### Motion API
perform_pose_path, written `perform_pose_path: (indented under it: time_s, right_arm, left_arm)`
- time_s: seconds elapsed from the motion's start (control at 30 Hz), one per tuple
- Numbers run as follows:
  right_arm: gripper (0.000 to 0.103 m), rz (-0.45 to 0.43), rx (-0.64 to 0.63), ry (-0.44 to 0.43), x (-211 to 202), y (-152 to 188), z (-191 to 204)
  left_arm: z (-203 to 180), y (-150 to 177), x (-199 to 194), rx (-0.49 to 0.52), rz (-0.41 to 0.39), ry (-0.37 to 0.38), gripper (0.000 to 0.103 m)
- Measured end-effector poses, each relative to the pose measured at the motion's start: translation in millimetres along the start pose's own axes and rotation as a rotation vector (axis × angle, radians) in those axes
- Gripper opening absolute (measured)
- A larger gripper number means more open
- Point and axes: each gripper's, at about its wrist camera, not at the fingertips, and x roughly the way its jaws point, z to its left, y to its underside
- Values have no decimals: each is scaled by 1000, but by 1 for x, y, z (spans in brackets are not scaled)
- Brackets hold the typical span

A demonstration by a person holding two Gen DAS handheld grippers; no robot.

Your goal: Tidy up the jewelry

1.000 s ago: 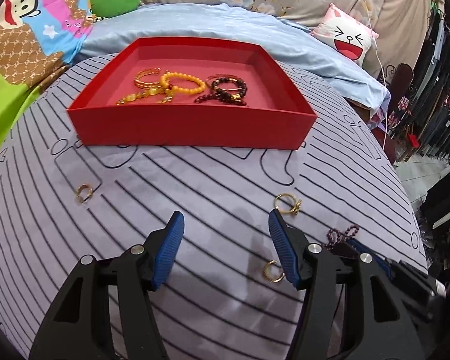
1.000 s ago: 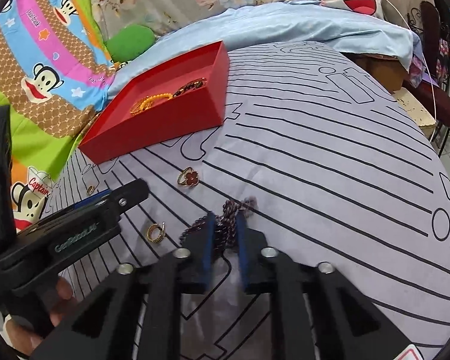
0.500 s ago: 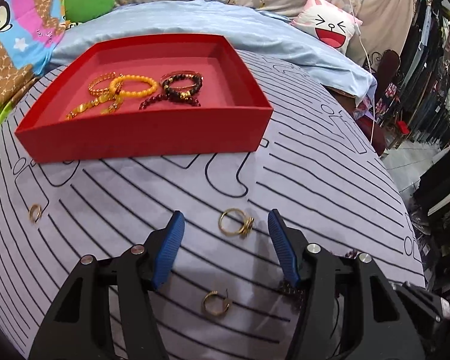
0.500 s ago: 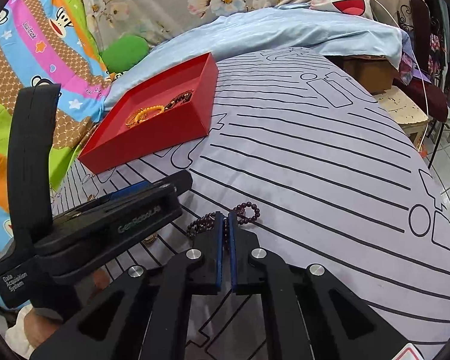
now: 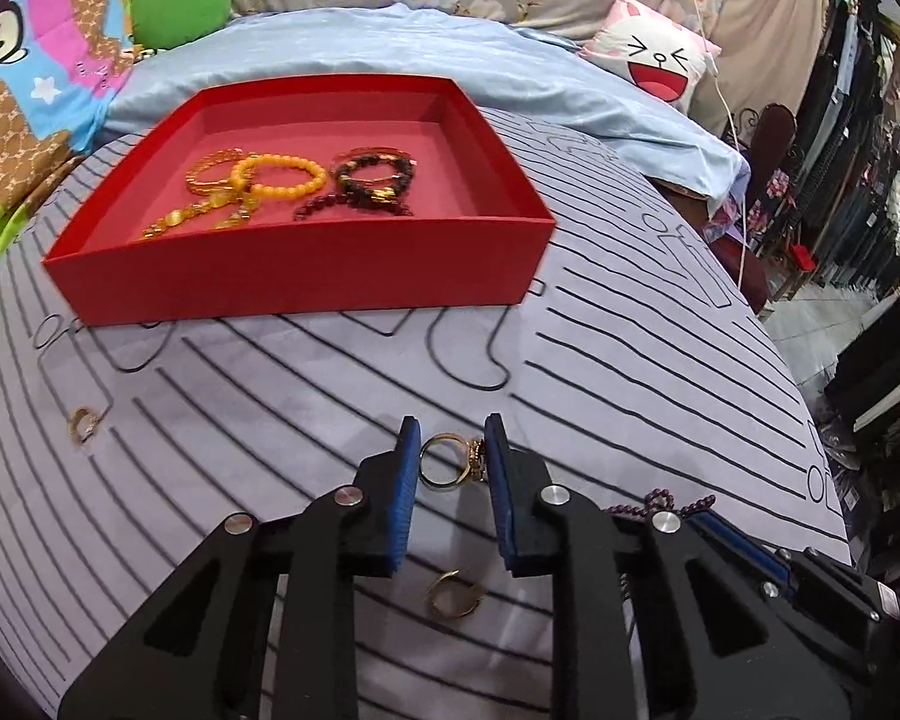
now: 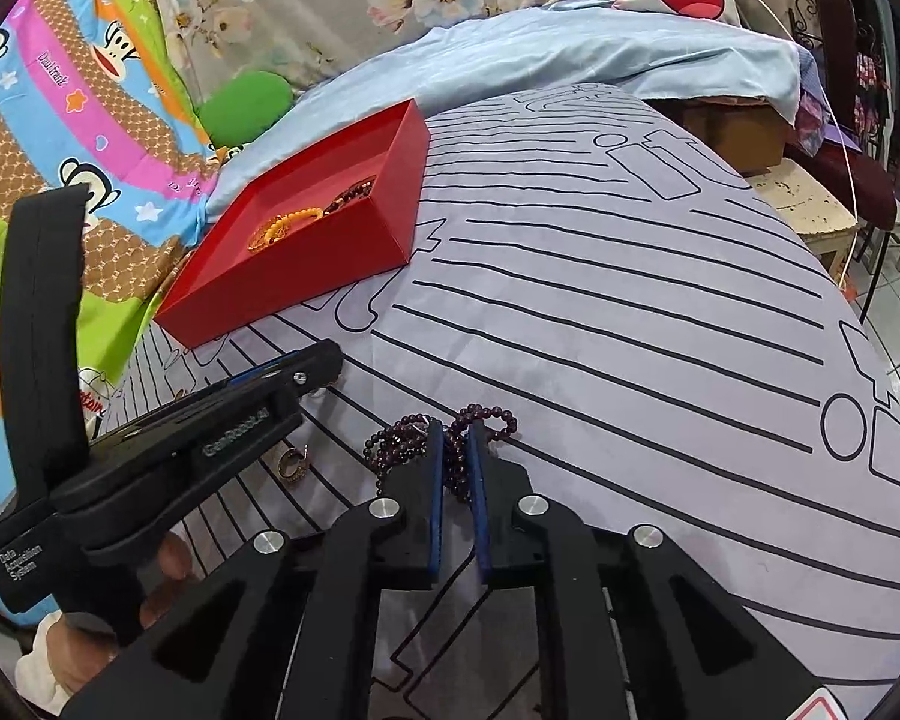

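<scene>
L claw (image 5: 450, 441): wide a second ago, now closing around gold ring (image 5: 450, 461), pads just beside it | R claw (image 6: 455, 441): easing open, bead strand (image 6: 444, 450) still between pads | red tray (image 5: 306, 276) at 11 o'clock, bracelets inside, unchanged

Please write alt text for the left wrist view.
The left gripper is closing around a gold ring on a striped grey cloth. Behind it, a red tray holds beaded bracelets; two more rings lie loose.
</scene>
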Motion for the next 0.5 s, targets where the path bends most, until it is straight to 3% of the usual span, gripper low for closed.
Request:
perform_pose_path:
  time_s: [0.3,0.37,0.5]
  right_arm:
    - [16,2,20,-12,2,-3,2]
    - [30,-9,30,-11,-2,-3,1]
    - [32,-26,36,6,-5,-5,0]
  left_arm:
    - [27,5,-18,-58,-7,-19,21]
    - [33,6,-21,-66,-8,-30,21]
    - [47,9,-25,-96,-8,-43,21]
